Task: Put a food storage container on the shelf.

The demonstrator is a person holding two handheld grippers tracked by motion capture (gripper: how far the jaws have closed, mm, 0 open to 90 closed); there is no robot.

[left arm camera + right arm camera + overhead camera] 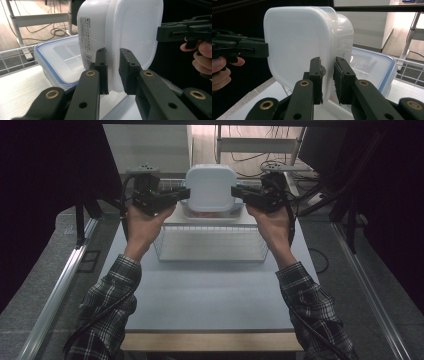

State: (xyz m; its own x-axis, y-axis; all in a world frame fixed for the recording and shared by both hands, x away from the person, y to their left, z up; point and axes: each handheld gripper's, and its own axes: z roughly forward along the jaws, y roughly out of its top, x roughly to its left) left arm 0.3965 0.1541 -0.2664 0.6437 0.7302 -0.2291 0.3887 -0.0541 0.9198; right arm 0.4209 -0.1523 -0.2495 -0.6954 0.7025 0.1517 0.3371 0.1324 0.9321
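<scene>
both grippers are clamped on the rim of the white lidded container (211, 187), left gripper (184, 195) on one edge and right gripper (237, 193) on the opposite one, so it hangs between them tipped on its side, lid facing the person. looks like the pick-up part is done. just beyond and below sits a blue-rimmed container (58, 60) beside a wire basket (210, 245). what's left, i'd guess, is carrying it over and setting it down.

2 plastic containers (211, 187) (60, 62), 1 wire basket (210, 245), 2 grippers (186, 195) (235, 193)
</scene>
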